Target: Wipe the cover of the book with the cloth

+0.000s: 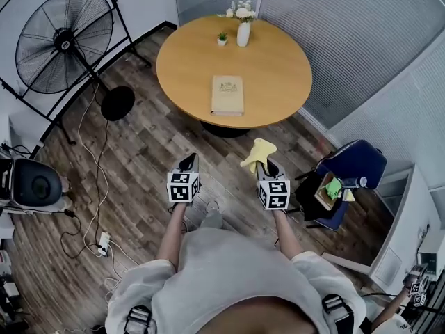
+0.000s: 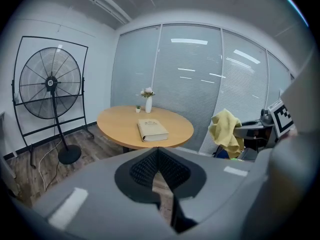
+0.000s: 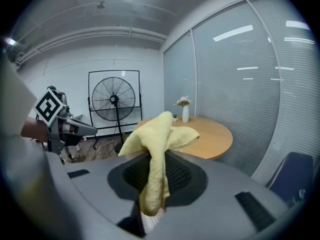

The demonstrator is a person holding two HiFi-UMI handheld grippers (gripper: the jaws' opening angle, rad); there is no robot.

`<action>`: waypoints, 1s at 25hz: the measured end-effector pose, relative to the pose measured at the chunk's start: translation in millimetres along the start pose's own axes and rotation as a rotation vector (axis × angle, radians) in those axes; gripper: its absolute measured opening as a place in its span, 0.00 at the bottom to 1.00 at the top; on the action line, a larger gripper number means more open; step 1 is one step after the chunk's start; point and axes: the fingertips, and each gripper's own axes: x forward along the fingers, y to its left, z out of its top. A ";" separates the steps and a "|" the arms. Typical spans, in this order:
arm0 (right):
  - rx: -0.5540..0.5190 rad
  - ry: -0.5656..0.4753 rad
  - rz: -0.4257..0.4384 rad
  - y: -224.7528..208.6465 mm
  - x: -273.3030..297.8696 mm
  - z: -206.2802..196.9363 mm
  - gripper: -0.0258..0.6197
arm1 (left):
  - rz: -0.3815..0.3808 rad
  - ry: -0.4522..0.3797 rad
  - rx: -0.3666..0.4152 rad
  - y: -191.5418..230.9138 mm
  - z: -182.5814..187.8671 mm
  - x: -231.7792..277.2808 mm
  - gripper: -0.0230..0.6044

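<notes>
A tan book lies closed near the front of the round wooden table; the left gripper view shows the book well ahead. My right gripper is shut on a yellow cloth, which bunches up out of its jaws. My left gripper is shut with nothing in it. Both grippers hang over the wooden floor, short of the table's front edge.
A white vase of flowers and a tiny potted plant stand at the table's far side. A large standing fan with its round base is at left. A blue chair with items sits at right. Cables trail over the floor.
</notes>
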 end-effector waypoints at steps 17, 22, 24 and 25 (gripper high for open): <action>0.009 0.015 -0.034 -5.7 103.8 44.5 0.15 | -0.046 0.009 0.009 73.3 52.5 81.5 0.05; 0.015 0.021 -0.039 -2.1 115.2 47.2 0.15 | -0.054 0.015 0.020 82.8 57.1 86.5 0.05; 0.018 0.022 -0.038 -0.7 117.6 47.6 0.15 | -0.055 0.020 0.025 85.2 58.1 87.5 0.05; 0.018 0.022 -0.037 -0.4 118.5 47.9 0.15 | -0.057 0.020 0.028 85.3 58.9 88.5 0.05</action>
